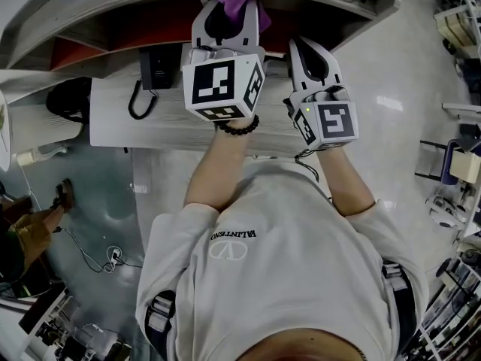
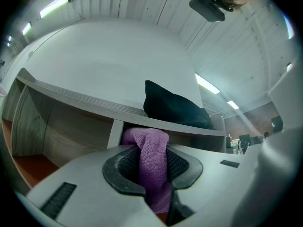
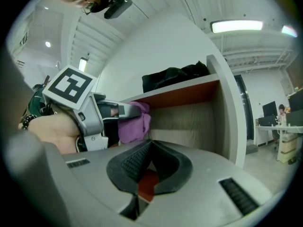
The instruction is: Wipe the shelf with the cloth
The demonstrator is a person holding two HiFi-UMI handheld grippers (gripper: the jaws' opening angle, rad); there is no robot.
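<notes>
shelf [image 2: 85,103] ahead, purple cloth [image 2: 144,138] tight between the left tongs [image 2: 152,150]

black bag [image 2: 175,109] slumped up high; black corded phone [image 1: 156,68] at left; ceiling light strip [image 3: 236,26] lit.

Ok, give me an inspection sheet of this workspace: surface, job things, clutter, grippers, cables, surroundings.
Surface: shelf compartment, red base, grey wood walls; dirt cannot be judged.
Job's things: purple cloth, bunched, at the compartment's mouth.
Clutter: dark bag on the shelf top; black box on a pale wood board.
Grippers: left gripper, fingers shut on the purple cloth; right gripper shut, empty, beside it.
Cables: black cable looped by the box; thin cable on the floor.
Surroundings: pale floor, a person's shoe at left, racks at right.
</notes>
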